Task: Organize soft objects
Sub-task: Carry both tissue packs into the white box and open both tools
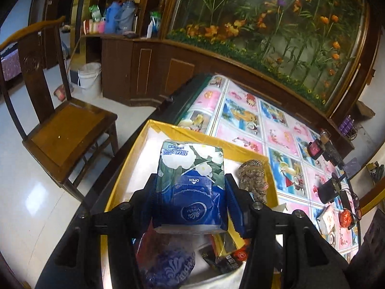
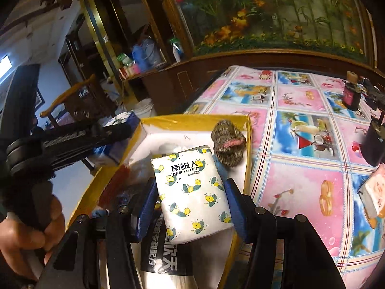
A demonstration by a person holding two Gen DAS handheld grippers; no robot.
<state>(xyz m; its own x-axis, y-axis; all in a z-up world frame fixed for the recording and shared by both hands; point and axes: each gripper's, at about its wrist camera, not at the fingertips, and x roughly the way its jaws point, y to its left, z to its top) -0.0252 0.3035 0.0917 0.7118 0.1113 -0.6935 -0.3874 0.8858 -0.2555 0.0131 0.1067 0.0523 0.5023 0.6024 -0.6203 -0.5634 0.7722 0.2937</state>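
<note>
Both grippers are over the yellow box (image 1: 240,153), which stands at the table's (image 2: 300,180) left edge, so the step in hand is putting soft packs into the box.

The left gripper (image 1: 190,192) is closed partway on a blue tissue pack (image 1: 190,175); its pads press both sides of the pack, which hangs above the box floor near the far left corner. The right gripper (image 2: 190,197) holds a white pack with lemon print (image 2: 192,197) the same way, over the middle of the box. A brown fluffy ball (image 2: 228,142) already lies in the far right corner, and some wrapped packs lie at the near side.

The next move, I think, calls for lowering each pack to a free part of the white floor, then opening the jaws. The two grippers are near each other, so one should go first
</note>
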